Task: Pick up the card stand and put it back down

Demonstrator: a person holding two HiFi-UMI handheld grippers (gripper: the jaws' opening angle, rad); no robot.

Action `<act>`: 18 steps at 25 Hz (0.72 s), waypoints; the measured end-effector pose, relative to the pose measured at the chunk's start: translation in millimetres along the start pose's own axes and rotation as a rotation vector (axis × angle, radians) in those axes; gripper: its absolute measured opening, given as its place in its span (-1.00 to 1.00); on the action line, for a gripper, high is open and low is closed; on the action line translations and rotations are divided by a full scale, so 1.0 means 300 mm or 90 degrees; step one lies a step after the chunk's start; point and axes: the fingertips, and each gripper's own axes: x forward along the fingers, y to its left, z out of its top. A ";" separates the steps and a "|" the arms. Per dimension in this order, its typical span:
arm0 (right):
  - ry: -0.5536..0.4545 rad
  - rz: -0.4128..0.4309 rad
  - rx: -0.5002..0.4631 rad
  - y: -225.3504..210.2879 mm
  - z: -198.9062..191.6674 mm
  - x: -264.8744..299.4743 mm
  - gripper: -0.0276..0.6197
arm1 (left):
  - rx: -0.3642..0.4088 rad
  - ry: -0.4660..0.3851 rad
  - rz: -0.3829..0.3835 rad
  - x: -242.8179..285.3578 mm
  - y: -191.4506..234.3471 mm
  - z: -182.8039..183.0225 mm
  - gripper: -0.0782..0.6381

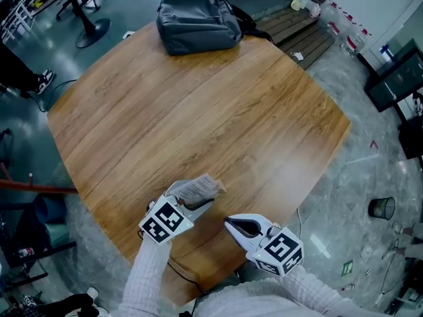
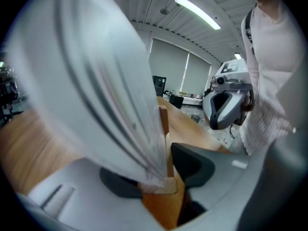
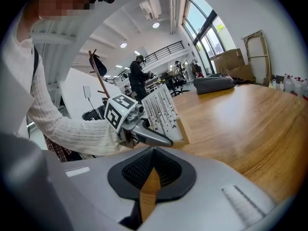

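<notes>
My left hand-held gripper (image 1: 201, 201) is clamped on the card stand (image 1: 198, 190), its two dark pads pressing the wooden base from either side. The stand is well apart from the bag (image 1: 198, 20), at the edge of the surface (image 1: 198, 98) opposite to it and nearest me. It is tilted rather than upright: the printed card leans over the gripper. From the head view, its long axis runs roughly across, parallel to the bag's long side, with one wooden end poking out to the right. In the right gripper view the printed face is turned toward that gripper. Whether a corner of the base touches the surface I cannot tell.

My right hand-held gripper (image 1: 229, 223) is clenched on nothing, tips together, just beside the stand on the side away from the bag.

I count one card stand carrying one card, two grippers, and one bag.
</notes>
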 end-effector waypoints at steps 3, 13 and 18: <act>-0.015 -0.002 -0.020 0.004 0.049 -0.015 -0.93 | -0.013 -0.016 0.027 -0.049 0.009 0.037 -0.25; -0.066 0.022 -0.089 0.087 0.187 -0.081 -0.93 | -0.078 -0.102 0.105 -0.256 -0.060 0.167 -0.25; -0.086 0.038 -0.125 0.129 0.236 -0.102 -0.93 | -0.097 -0.151 0.137 -0.344 -0.091 0.217 -0.25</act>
